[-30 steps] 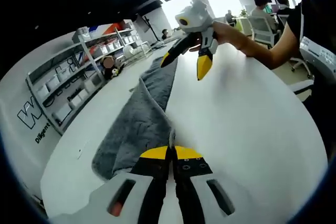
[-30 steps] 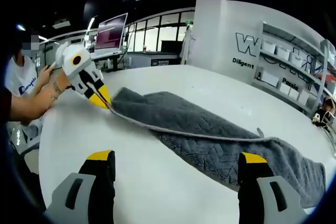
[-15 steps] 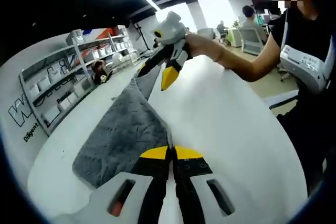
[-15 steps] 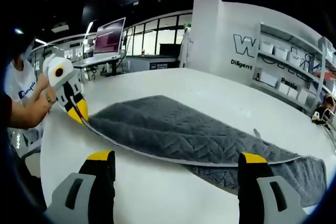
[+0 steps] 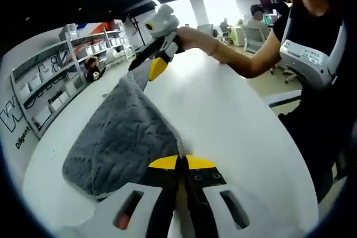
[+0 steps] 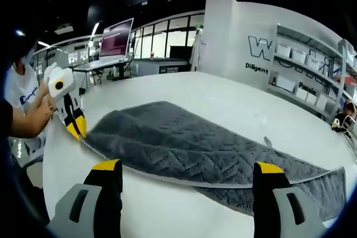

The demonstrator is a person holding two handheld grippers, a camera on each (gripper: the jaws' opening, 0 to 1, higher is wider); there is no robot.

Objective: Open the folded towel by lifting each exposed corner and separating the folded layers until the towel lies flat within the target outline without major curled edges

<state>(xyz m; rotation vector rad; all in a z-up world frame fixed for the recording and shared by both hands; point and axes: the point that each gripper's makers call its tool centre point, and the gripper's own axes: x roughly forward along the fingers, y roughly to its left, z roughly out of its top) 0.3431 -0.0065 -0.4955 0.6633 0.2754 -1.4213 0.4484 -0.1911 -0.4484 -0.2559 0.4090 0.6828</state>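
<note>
On the white surface (image 6: 167,210), a corner of the grey towel (image 6: 184,143) is clamped by the left tongs (image 5: 179,163), seemingly to peel the upper layer; the right tongs (image 6: 187,179) are held wide, empty.

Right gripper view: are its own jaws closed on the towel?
No, the right gripper has its jaws wide apart, above the towel edge, holding nothing.

One grey towel (image 6: 189,146) is spread on one white table (image 6: 234,104). Two grippers are counted: the left gripper (image 5: 179,163) and the right gripper (image 6: 184,174). One laptop (image 6: 114,40) and one shelving unit (image 5: 53,76) are seen behind.
</note>
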